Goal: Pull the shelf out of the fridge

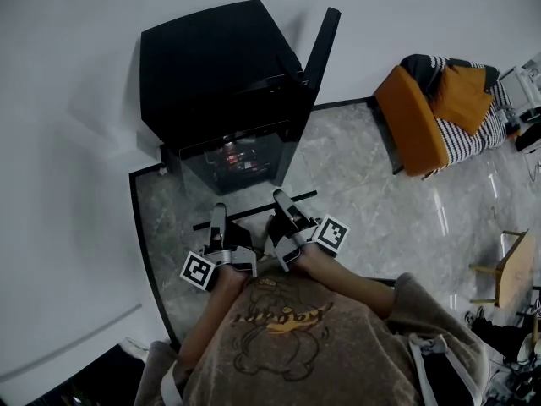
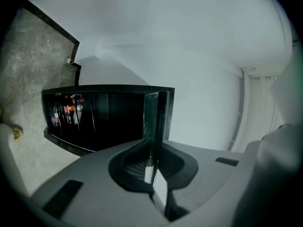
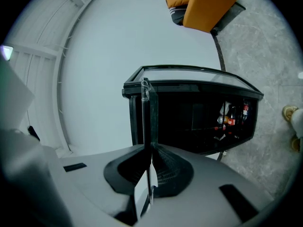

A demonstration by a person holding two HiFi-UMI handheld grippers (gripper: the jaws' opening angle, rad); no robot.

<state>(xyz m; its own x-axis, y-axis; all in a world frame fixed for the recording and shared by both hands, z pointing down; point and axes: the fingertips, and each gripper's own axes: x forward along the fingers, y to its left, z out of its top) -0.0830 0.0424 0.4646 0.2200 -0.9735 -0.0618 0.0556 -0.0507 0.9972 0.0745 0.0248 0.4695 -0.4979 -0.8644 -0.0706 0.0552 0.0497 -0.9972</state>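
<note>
Looking steeply down, the head view is showing the shelf out of the fridge, hanging as a dark bar over the floor before the open door, between the left gripper and right gripper. The left gripper view is showing what that one is not: narrow jaws pinching the glass panel edge-on, with bottles inside the cabinet. The right gripper view is showing its jaws clamping the panel likewise, an orange chair beyond.
</note>
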